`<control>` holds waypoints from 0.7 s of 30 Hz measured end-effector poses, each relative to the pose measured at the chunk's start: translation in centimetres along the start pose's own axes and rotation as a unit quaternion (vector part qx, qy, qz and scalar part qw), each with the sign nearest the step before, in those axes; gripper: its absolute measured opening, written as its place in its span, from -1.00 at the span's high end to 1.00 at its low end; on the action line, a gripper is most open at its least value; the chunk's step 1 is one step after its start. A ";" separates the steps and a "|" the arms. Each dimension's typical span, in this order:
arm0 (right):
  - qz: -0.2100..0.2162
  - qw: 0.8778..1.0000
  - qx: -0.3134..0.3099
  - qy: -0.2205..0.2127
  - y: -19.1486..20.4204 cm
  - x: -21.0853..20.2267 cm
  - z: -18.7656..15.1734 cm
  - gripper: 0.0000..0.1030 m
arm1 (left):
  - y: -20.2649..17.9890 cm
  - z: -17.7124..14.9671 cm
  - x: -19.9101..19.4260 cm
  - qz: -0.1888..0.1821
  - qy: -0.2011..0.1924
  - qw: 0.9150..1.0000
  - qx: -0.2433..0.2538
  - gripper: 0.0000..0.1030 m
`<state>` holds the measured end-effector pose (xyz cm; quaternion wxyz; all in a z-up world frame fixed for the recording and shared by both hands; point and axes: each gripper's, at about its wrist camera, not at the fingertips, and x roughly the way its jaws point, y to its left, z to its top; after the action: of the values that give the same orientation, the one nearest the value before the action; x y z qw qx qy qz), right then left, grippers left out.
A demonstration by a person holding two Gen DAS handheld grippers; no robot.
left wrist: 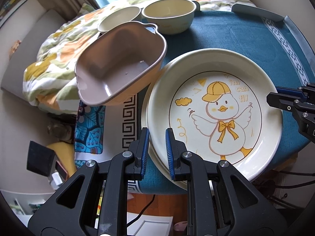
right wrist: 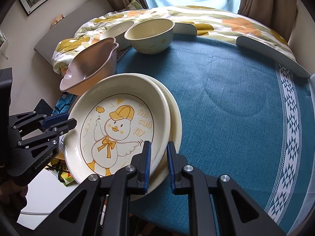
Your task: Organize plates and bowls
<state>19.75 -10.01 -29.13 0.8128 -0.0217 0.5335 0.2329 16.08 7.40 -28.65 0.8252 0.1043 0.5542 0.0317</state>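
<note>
A cream plate with a yellow duck drawing (left wrist: 214,106) (right wrist: 118,129) tops a small plate stack near the edge of the teal-clothed table (left wrist: 226,35). A lower plate (right wrist: 175,122) juts out to the right. My left gripper (left wrist: 157,149) is shut on the stack's near-left rim, one finger outside and one inside the top plate. My right gripper (right wrist: 159,157) is shut on the opposite rim. Each gripper shows in the other's view, the left gripper (right wrist: 67,123) and the right gripper (left wrist: 275,98). A pinkish basin with handles (left wrist: 118,64) (right wrist: 88,66) leans tilted just behind the stack.
Two cream bowls, one larger (left wrist: 169,17) (right wrist: 149,35) and one smaller (left wrist: 120,18) (right wrist: 116,30), stand at the table's back left. A floral quilt (left wrist: 55,59) lies behind and left of the table. White curved chair backs (right wrist: 271,53) rim the far side. The teal cloth (right wrist: 226,90) right of the stack is bare.
</note>
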 end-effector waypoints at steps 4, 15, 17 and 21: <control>-0.003 1.000 -0.005 0.001 0.1 0.0 0.1 0.71 | 0.0 0.0 0.0 0.000 0.001 1.000 -0.001 0.71; 0.020 1.000 0.004 -0.010 -0.5 -1.3 0.8 0.71 | 0.8 0.9 -1.7 0.002 -0.006 1.000 -0.031 0.71; 0.030 0.999 0.007 -0.011 -0.7 -1.6 1.3 0.70 | 1.3 1.1 -2.3 -0.003 -0.007 0.999 -0.045 0.71; 0.043 0.998 -0.003 -0.048 -0.6 -3.5 2.3 -0.53 | 2.8 1.4 -3.9 -0.024 -0.009 0.996 -0.084 0.71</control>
<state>20.83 -11.12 -25.22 0.8263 0.0097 0.4939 0.2705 16.03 9.27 -24.01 0.8366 0.0214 0.5444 0.0579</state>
